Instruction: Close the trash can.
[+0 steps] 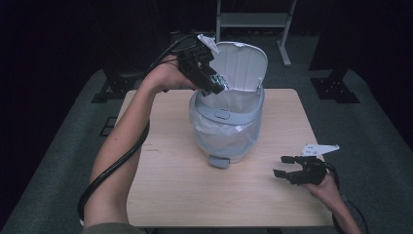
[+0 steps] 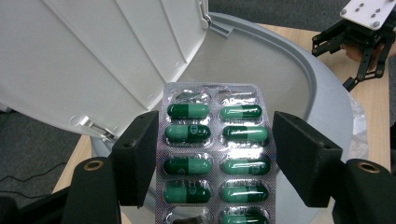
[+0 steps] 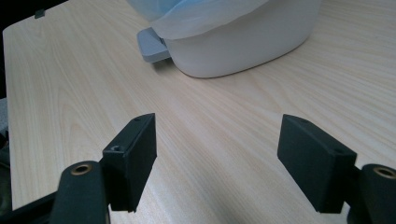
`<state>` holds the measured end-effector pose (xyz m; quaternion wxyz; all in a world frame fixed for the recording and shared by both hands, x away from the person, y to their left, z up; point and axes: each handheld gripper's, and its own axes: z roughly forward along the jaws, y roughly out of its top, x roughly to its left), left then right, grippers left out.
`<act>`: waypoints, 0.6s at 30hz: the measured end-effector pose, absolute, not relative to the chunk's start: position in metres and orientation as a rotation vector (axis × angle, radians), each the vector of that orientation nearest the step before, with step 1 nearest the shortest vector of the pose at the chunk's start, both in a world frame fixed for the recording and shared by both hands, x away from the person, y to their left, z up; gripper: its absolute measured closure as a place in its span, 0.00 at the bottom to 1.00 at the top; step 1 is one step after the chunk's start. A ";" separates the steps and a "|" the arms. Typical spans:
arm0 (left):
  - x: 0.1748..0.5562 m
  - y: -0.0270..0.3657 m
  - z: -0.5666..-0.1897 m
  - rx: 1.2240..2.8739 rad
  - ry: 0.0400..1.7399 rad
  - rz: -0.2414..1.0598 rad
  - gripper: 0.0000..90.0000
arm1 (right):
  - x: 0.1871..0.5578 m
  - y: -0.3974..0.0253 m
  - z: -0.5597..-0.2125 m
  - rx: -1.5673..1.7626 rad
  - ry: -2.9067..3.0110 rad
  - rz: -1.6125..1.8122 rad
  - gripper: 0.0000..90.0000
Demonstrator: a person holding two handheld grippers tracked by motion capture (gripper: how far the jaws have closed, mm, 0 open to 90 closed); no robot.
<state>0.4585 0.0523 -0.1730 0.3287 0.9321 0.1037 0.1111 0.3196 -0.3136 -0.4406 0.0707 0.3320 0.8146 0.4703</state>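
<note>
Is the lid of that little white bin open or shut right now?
Open. The lid stands tilted back above the bin, and the left gripper holds a blister pack of green capsules over the uncovered mouth.

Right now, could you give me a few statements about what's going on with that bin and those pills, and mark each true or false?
1. The bin has its lid open. True.
2. The blister pack holds red capsules. False: they are green.
3. The left gripper has the blister pack between its jaws, above the bin's opening. True.
4. The right gripper holds a bottle. False: its jaws are open and hold nothing, above the table.
</note>
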 end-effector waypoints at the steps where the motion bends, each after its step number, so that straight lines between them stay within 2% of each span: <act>1: 0.459 0.051 -0.173 2.440 0.268 0.290 0.37 | 0.320 -0.313 -0.441 0.999 2.451 1.413 0.30; 15: 0.467 0.040 -0.184 2.460 0.273 0.278 0.37 | 0.319 -0.314 -0.440 0.999 2.444 1.416 0.30; 18: 0.468 0.039 -0.185 2.443 0.293 0.281 0.31 | 0.320 -0.314 -0.440 1.001 2.442 1.418 0.30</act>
